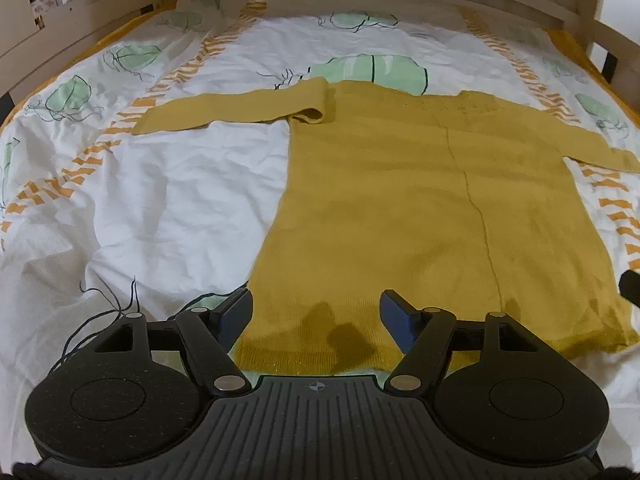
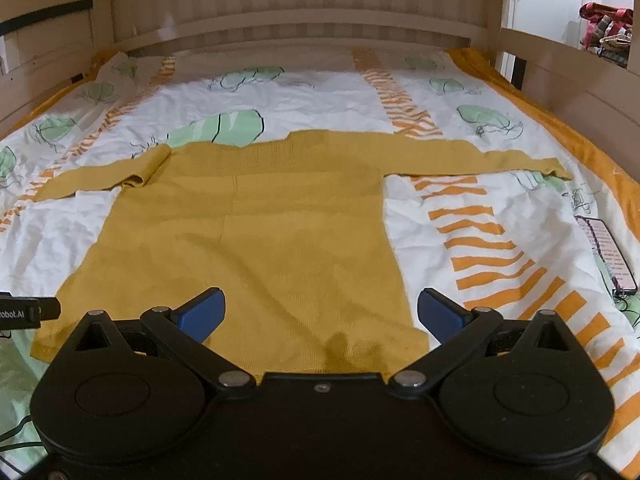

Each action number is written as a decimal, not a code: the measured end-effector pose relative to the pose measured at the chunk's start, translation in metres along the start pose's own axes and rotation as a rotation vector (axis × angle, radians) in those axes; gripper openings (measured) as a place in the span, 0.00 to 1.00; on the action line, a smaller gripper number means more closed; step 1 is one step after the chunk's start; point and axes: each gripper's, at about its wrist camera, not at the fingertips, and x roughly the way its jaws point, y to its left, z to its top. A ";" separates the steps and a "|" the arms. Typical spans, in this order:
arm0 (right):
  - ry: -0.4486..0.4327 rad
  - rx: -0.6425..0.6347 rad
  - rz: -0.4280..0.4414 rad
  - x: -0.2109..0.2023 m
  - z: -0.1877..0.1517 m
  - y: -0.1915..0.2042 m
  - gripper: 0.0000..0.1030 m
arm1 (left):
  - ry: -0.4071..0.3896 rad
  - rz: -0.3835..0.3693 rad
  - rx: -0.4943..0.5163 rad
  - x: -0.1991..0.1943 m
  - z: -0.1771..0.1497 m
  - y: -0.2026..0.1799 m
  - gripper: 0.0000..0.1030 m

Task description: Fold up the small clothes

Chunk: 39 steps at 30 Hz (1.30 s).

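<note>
A mustard-yellow long-sleeved sweater (image 1: 400,208) lies flat on the bed, hem towards me, both sleeves spread out; it also shows in the right wrist view (image 2: 272,232). Its left sleeve (image 1: 224,114) has a fold near the shoulder. My left gripper (image 1: 316,316) is open and empty, just above the hem's left part. My right gripper (image 2: 320,314) is open and empty above the hem's right corner. The right sleeve (image 2: 500,158) lies straight out. The left gripper's edge shows at the left of the right wrist view (image 2: 24,312).
The bed has a white sheet (image 1: 160,200) with green and orange print. Wooden bed rails (image 2: 280,12) stand at the back and both sides. A phone (image 2: 606,254) lies on the sheet at the right. A crumpled cloth (image 1: 208,4) lies at the far left corner.
</note>
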 end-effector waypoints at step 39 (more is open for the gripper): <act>0.154 0.129 -0.064 0.044 -0.019 -0.077 0.82 | 0.211 -0.059 -0.030 0.073 -0.007 0.066 0.67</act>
